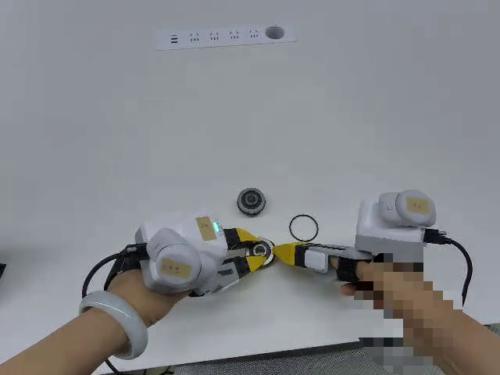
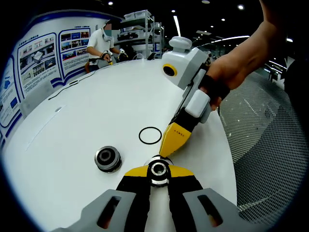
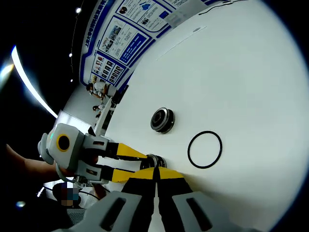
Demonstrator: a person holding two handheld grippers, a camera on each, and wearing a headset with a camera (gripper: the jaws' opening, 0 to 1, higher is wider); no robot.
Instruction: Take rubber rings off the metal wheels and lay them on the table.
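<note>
The metal wheel [image 1: 262, 251] is sitting pinched in the left claw [image 2: 158, 173], just above the worktop [image 1: 328, 141]. The right claw [image 3: 155, 171], pressed together, is touching the wheel's rim from the opposite side, tip to tip. The ring is likely coming off toward the right.

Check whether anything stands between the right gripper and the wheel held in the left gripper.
Nothing visible does. The right gripper has its closed tips right against the wheel clamped by the left gripper. The loose rubber ring and the second wheel lie farther back on the table, off that line.
</note>
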